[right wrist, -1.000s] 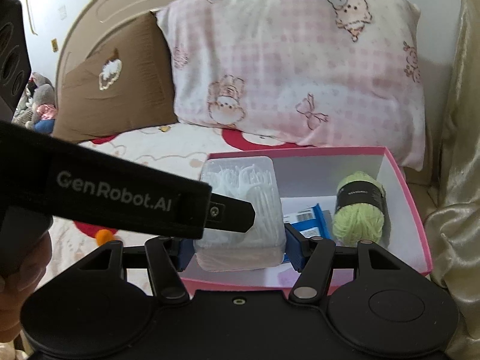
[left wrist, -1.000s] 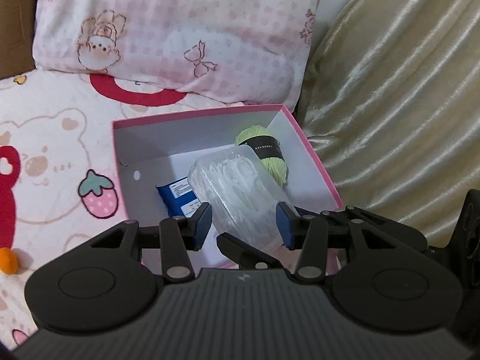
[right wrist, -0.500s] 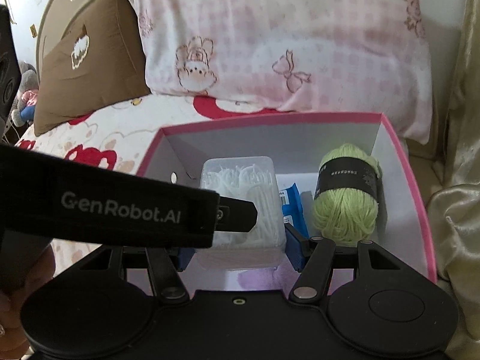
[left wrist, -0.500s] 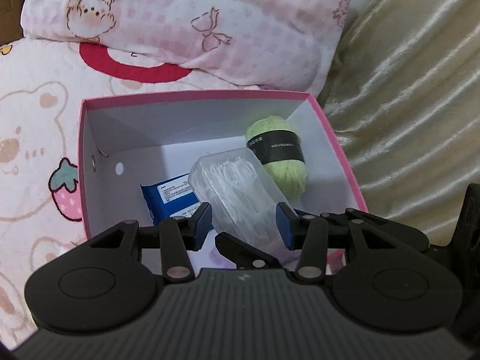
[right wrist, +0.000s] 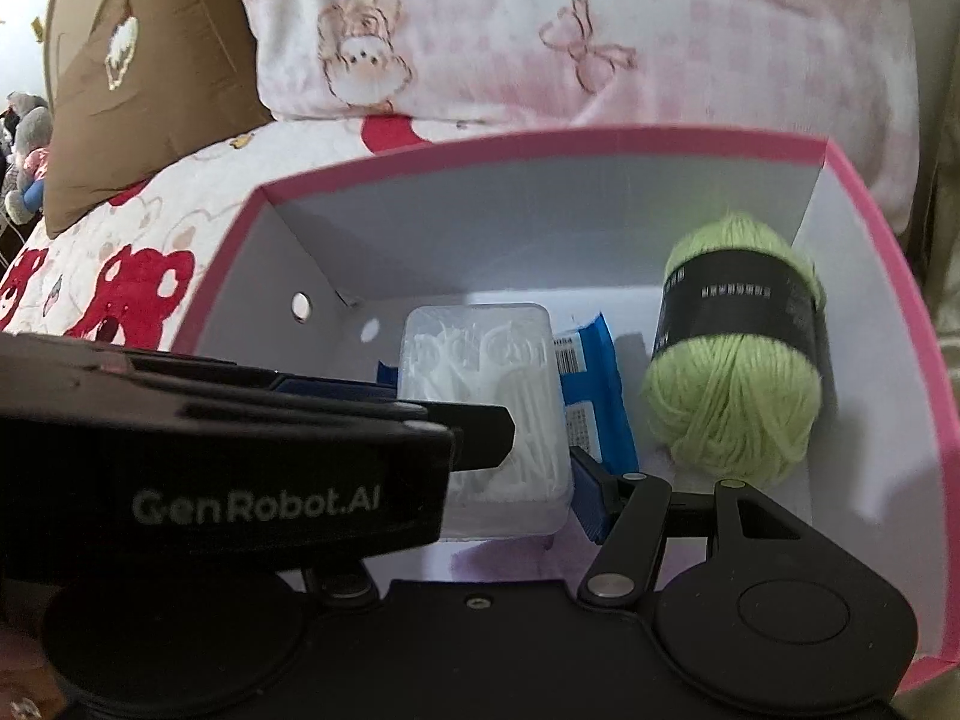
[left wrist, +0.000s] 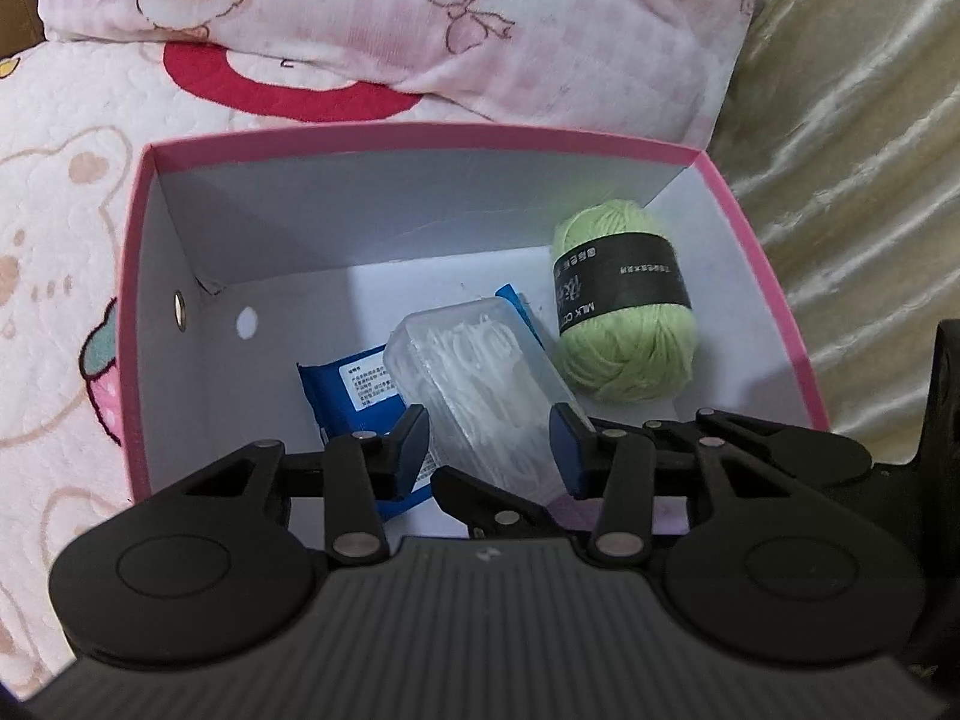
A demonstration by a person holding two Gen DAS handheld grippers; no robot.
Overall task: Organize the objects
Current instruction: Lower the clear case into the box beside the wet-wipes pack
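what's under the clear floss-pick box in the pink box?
A blue packet lies under the clear floss-pick box, sticking out on both sides. Its middle is covered. Green yarn sits beside it on the pink box floor.

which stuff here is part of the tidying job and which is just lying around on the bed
Part of the job:
- clear box of floss picks, held by both grippers
- pink box
- green yarn ball
- blue packet

Lying about:
- pink pillow
- brown cushion
- cartoon bedspread
- beige curtain
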